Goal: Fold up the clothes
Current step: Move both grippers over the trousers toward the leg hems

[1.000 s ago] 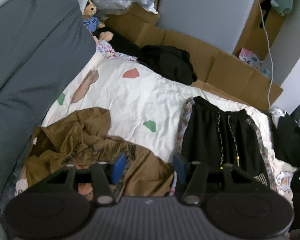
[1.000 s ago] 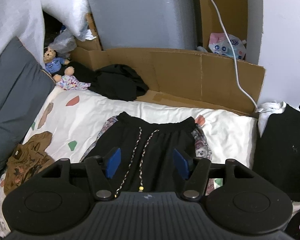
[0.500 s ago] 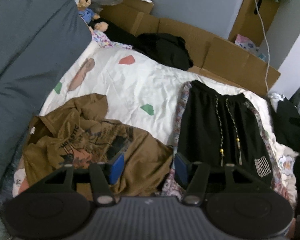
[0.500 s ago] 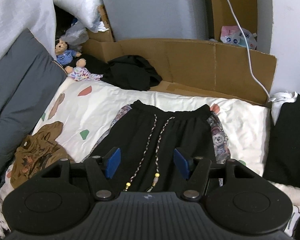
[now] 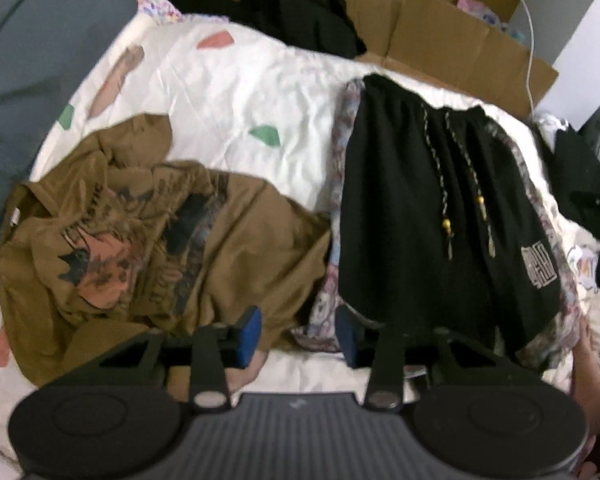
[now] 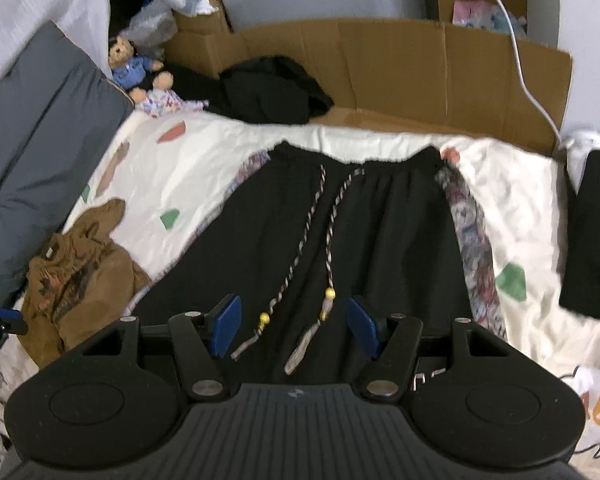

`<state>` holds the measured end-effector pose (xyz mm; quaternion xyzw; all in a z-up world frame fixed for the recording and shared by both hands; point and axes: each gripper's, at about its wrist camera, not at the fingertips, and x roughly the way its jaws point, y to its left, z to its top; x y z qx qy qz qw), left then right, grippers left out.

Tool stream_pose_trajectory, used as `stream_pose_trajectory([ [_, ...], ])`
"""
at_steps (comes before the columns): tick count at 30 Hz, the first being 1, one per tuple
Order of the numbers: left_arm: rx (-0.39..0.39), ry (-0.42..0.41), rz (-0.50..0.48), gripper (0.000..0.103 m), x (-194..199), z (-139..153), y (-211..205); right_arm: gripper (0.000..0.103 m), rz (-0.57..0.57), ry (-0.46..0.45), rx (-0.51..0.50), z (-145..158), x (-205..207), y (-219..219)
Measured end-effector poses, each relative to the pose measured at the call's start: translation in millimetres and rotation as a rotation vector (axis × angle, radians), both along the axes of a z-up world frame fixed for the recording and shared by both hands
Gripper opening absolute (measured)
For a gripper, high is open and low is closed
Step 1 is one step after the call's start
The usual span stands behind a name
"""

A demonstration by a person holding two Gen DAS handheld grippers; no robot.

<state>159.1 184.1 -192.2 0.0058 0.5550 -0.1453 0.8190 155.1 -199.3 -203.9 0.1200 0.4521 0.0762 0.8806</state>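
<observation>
Black shorts (image 5: 432, 216) (image 6: 340, 232) with patterned side stripes and a beaded drawstring (image 6: 328, 240) lie flat on the white bedspread (image 5: 236, 84). A crumpled brown T-shirt (image 5: 140, 236) (image 6: 76, 276) lies to their left. My left gripper (image 5: 298, 334) hovers low over the near hem corner of the shorts beside the T-shirt; its jaws are closing, and no cloth is pinched between the pads. My right gripper (image 6: 294, 326) stands open above the lower part of the shorts, with the drawstring ends lying between its fingers.
A grey cushion (image 5: 32, 60) lines the left side. A teddy bear (image 6: 130, 66), a black garment heap (image 6: 272, 92) and a cardboard wall (image 6: 440, 68) sit at the far end. A white cable (image 6: 516, 44) hangs at right. A black item (image 6: 592, 232) lies at the right edge.
Both grippers have come down toward the bed, so the shorts and T-shirt look larger. The left jaws have narrowed. The right jaws keep the same gap.
</observation>
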Motion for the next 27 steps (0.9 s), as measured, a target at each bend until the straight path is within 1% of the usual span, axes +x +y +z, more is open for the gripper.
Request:
stream_pose_trajectory([
  [3, -0.036, 0.036, 0.016, 0.043, 0.0, -18.6, 3.4, 0.064, 0.005, 0.024, 0.010, -14.4, -3.5, 3.3],
  [5, -0.043, 0.053, 0.019, 0.041, 0.6, -28.8, 4.2, 0.064, 0.013, 0.047, 0.028, -24.2, -5.3, 6.8],
  [7, -0.053, 0.068, 0.026, 0.037, 1.0, -39.1, 4.9, 0.064, 0.018, 0.071, 0.052, -33.2, -6.7, 9.8],
  [9, -0.066, 0.083, 0.035, 0.030, 2.7, -50.3, 5.4, 0.064, 0.021, 0.088, 0.070, -39.5, -7.7, 12.7],
  [11, -0.078, 0.086, 0.040, 0.026, 4.8, -56.3, 6.3, 0.064, 0.027, 0.100, 0.078, -46.2, -9.2, 17.0],
  [16, -0.119, 0.115, 0.109, 0.026, 15.7, -78.6, 10.3, 0.064, 0.045, 0.137, 0.081, -60.5, -12.7, 25.4],
  [19, -0.108, 0.138, 0.121, 0.026, 21.6, -88.7, 7.8, 0.064, 0.050, 0.159, 0.088, -66.8, -11.0, 30.2],
  [21, -0.080, 0.161, 0.147, 0.026, 26.6, -98.6, 6.1, 0.064, 0.055, 0.161, 0.092, -69.2, -10.9, 33.3],
  [24, -0.083, 0.179, 0.172, 0.025, 31.6, -107.6, 7.1, 0.064, 0.065, 0.175, 0.092, -74.3, -12.1, 37.5],
  [25, -0.077, 0.188, 0.179, 0.022, 33.0, -111.4, 7.1, 0.064, 0.066, 0.180, 0.095, -76.0, -13.0, 38.7],
  [26, -0.069, 0.200, 0.187, 0.007, 34.5, -115.6, 7.1, 0.064, 0.067, 0.188, 0.101, -78.2, -14.2, 40.5],
  [27, -0.065, 0.199, 0.190, 0.002, 34.2, -116.7, 7.6, 0.064, 0.068, 0.195, 0.108, -80.5, -15.5, 42.2],
])
